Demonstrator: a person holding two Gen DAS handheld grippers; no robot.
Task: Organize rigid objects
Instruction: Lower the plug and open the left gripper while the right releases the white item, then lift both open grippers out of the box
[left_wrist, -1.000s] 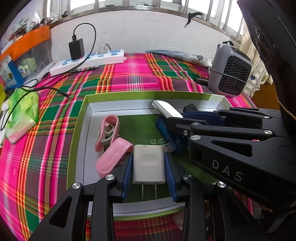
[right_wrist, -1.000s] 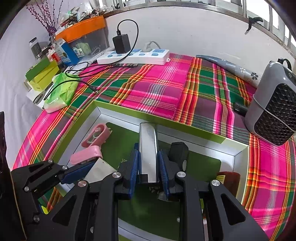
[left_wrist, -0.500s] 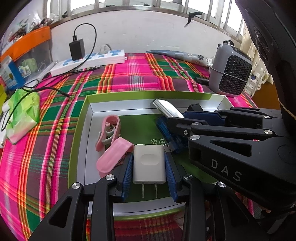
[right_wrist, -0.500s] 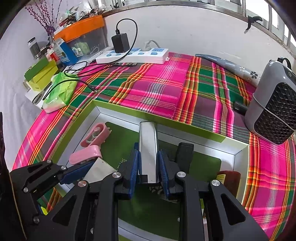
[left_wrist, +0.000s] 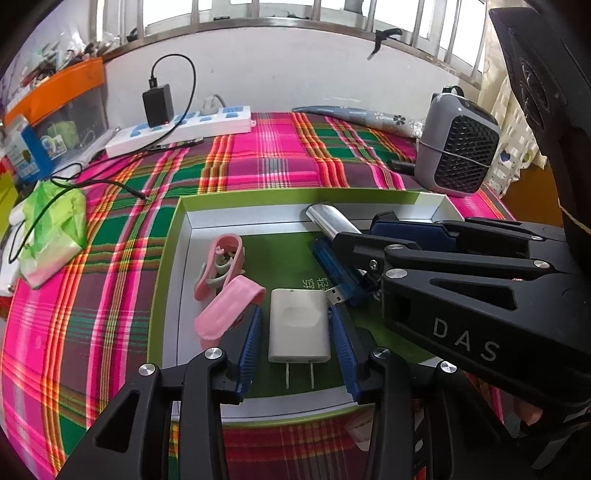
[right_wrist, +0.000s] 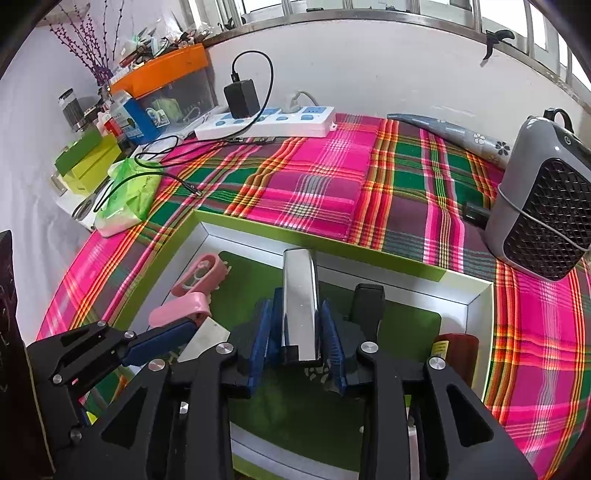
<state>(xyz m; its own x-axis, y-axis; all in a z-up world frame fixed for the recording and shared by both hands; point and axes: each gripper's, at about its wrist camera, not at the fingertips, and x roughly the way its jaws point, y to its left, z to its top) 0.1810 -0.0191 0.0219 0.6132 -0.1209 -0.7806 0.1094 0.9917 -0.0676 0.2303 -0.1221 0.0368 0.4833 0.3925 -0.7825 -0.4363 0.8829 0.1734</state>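
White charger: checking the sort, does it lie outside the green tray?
No, the white charger lies on the floor of the green tray, between the left gripper's opening jaws.

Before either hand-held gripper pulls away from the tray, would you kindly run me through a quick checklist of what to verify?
1. White charger lying flat on the tray floor: ok.
2. Left hand-held gripper clear of the charger: ok; its jaws are opening, gaps show on both sides.
3. Silver bar fully set down: cannot tell; its far end leans on the tray's back wall.
4. Right hand-held gripper clear of the silver bar: ok; jaws opening, with narrow gaps beside the bar.
5. Pink clips clear of the left pad: not ok; the nearer one sits right against it.
6. Both grippers apart from each other: cannot tell; they look close.
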